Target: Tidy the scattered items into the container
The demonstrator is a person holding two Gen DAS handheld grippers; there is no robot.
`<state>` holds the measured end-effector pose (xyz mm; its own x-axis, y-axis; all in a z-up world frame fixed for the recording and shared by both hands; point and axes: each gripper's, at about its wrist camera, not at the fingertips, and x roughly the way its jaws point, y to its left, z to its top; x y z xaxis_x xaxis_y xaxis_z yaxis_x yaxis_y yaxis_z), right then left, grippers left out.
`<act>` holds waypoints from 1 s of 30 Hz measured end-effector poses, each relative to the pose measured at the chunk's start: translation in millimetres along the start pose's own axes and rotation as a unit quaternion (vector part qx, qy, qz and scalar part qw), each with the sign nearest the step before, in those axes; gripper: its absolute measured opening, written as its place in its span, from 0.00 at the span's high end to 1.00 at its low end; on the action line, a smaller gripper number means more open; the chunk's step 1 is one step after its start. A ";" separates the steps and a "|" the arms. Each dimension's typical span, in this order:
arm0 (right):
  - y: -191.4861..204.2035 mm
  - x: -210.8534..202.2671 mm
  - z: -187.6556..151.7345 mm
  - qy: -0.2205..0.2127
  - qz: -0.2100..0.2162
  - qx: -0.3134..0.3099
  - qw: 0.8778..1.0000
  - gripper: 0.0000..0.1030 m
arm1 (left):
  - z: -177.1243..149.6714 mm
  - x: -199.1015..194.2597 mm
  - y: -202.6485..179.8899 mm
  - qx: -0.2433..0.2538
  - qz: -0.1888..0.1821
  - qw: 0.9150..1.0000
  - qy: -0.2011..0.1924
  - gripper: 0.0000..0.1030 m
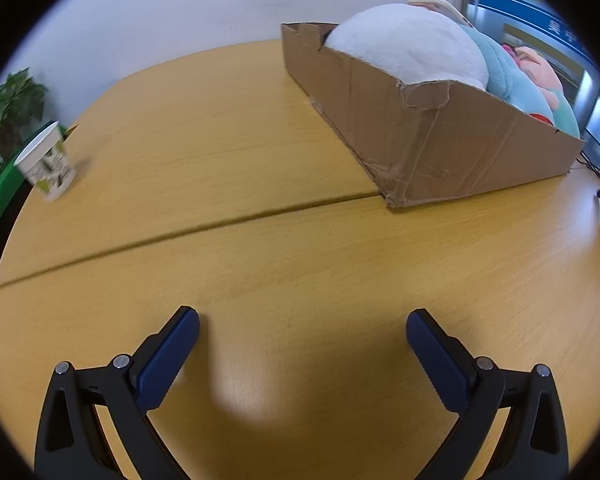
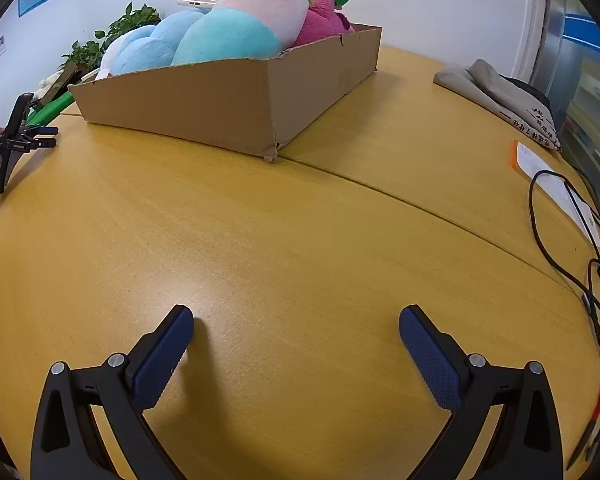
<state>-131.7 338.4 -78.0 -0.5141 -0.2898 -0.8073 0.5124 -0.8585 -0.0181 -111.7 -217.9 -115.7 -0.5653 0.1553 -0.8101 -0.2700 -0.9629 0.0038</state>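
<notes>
Both tools are spread wide with nothing between the pads: the left gripper (image 1: 302, 330) and the right gripper (image 2: 296, 326) are angled down over bare wooden table (image 2: 300, 240), presumably parked clear so either can be swung out next. The cardboard box (image 1: 440, 152) is seen ahead and to the right of the left gripper, ahead and slightly left of the right one, already heaped with plush toys (image 2: 228, 36) above its torn rim. A paper cup (image 1: 46, 160) stands far to the left, near the table edge; it is blurred, so whether it belongs to the tidying cannot be judged. Open tabletop is left between tools and box; a black cable (image 2: 572, 240) crowds the right edge.
</notes>
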 end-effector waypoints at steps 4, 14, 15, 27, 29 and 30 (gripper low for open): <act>-3.2 0.6 1.2 -0.001 0.004 -0.003 1.000 0.00 | 13.3 9.8 4.0 0.015 -0.011 1.000 0.000 0.00; -8.8 -1.7 -2.3 -0.001 0.025 -0.030 0.999 0.00 | 27.7 28.6 15.6 0.017 -0.013 1.000 0.000 0.00; -9.3 -1.9 -2.6 -0.001 0.027 -0.034 0.999 0.00 | 24.4 25.7 15.5 0.017 -0.014 1.000 -0.001 0.00; -9.4 -1.1 -3.0 -0.002 0.030 -0.042 0.999 0.00 | 10.0 13.6 15.1 0.014 -0.014 1.000 -0.003 0.00; -9.4 -1.0 -3.0 -0.002 0.030 -0.042 0.999 0.00 | 9.7 13.5 14.8 0.014 -0.014 1.000 -0.003 0.00; -9.4 -1.0 -3.0 -0.002 0.030 -0.042 0.999 0.00 | 8.7 12.5 15.0 0.014 -0.014 1.000 -0.003 0.00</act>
<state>-134.0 348.0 -78.8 -0.4835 -0.3419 -0.8058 0.5988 -0.8007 -0.0196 -129.6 -228.5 -120.7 -0.5614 0.1836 -0.8070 -0.3077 -0.9515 -0.0024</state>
